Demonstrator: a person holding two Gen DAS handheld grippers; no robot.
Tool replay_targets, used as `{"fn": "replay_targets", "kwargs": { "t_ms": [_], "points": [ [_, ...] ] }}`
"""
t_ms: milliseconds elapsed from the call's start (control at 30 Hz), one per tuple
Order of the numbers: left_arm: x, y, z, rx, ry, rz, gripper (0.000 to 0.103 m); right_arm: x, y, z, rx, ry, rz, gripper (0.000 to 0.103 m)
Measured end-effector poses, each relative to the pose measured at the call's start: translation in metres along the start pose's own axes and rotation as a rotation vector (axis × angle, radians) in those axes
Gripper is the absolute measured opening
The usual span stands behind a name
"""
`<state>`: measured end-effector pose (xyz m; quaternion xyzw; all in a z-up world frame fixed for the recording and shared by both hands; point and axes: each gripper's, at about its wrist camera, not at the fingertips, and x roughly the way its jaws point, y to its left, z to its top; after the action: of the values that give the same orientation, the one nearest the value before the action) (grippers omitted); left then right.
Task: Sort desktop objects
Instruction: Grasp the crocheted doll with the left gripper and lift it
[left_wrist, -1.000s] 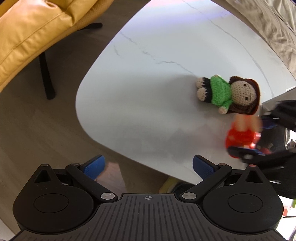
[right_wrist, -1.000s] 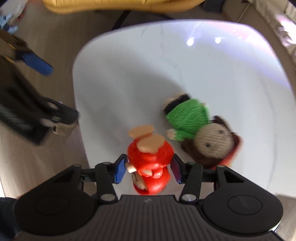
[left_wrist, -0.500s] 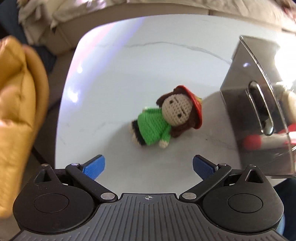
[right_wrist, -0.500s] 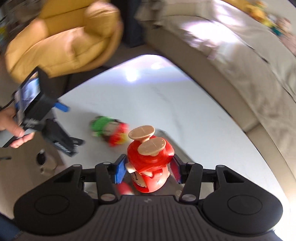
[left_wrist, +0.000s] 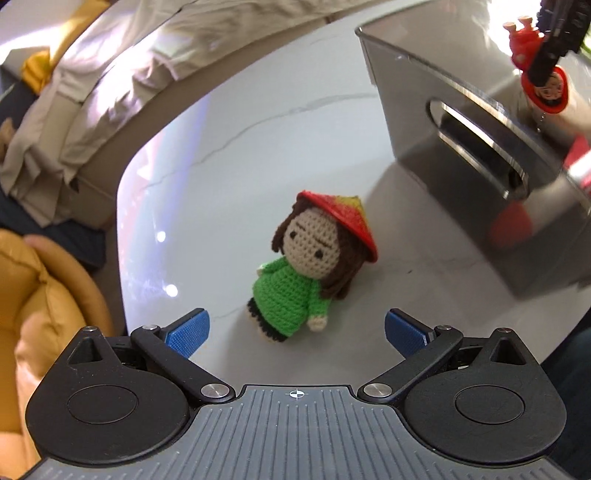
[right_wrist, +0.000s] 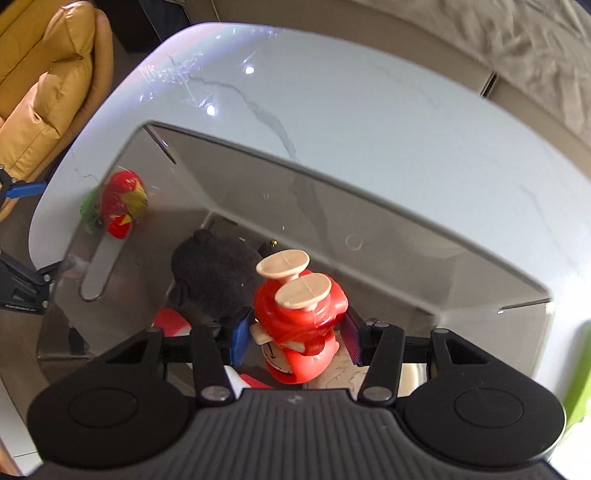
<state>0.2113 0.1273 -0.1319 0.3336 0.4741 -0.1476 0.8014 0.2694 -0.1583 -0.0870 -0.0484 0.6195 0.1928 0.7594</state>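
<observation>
Worktop (right_wrist: 369, 122), white with grey veining, lies ahead of and below both grippers. Clear bin (right_wrist: 369, 206) with a slot handle stands on it directly beneath the right gripper (right_wrist: 295, 332) and ahead-right of the left gripper (left_wrist: 295, 328).

Left gripper: jaws spread wide, nothing between the blue pads (left_wrist: 186, 332). Crochet doll (left_wrist: 306, 266) in a green dress and red-yellow hat lies on the worktop just ahead of this gripper, between the lines of its two fingers and touching neither. It sits outside the bin, near the handled wall.

Right gripper: jaws clamped on the red plastic figure (right_wrist: 299, 325), one pad on each flank. Figure is upside down, its two tan soles pointing away from the gripper, and hangs above the bin opening. Dark plush item (right_wrist: 214, 277) rests inside the bin, just left of the held figure. Red pieces near it are partly hidden; identity cannot be told.
</observation>
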Motion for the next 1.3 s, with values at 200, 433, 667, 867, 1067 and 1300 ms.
{"fn": "replay_targets", "kwargs": {
  "t_ms": [200,433,667,867,1067,1300],
  "points": [
    [0.014,0.007,-0.004,0.034,-0.038,-0.022,0.103,0.025,-0.007,0.000,0.034,0.043,0.028,0.054],
    [0.016,-0.010,0.004,0.251,-0.170,0.015,0.103,0.020,-0.009,-0.006,0.054,0.046,0.056,0.054],
    [0.044,-0.013,0.017,0.392,-0.140,-0.144,0.103,-0.028,-0.014,-0.034,0.068,-0.059,0.091,0.062],
    [0.090,0.013,0.042,0.198,0.019,-0.254,0.103,-0.061,-0.035,-0.071,0.163,-0.118,0.212,0.063],
    [0.113,0.019,0.055,0.089,0.126,-0.334,0.103,-0.055,-0.066,-0.070,0.220,-0.120,0.254,0.062],
    [0.125,0.004,0.055,0.075,0.211,-0.279,0.100,-0.055,-0.071,-0.071,0.256,-0.164,0.285,0.064]
  ]
}}
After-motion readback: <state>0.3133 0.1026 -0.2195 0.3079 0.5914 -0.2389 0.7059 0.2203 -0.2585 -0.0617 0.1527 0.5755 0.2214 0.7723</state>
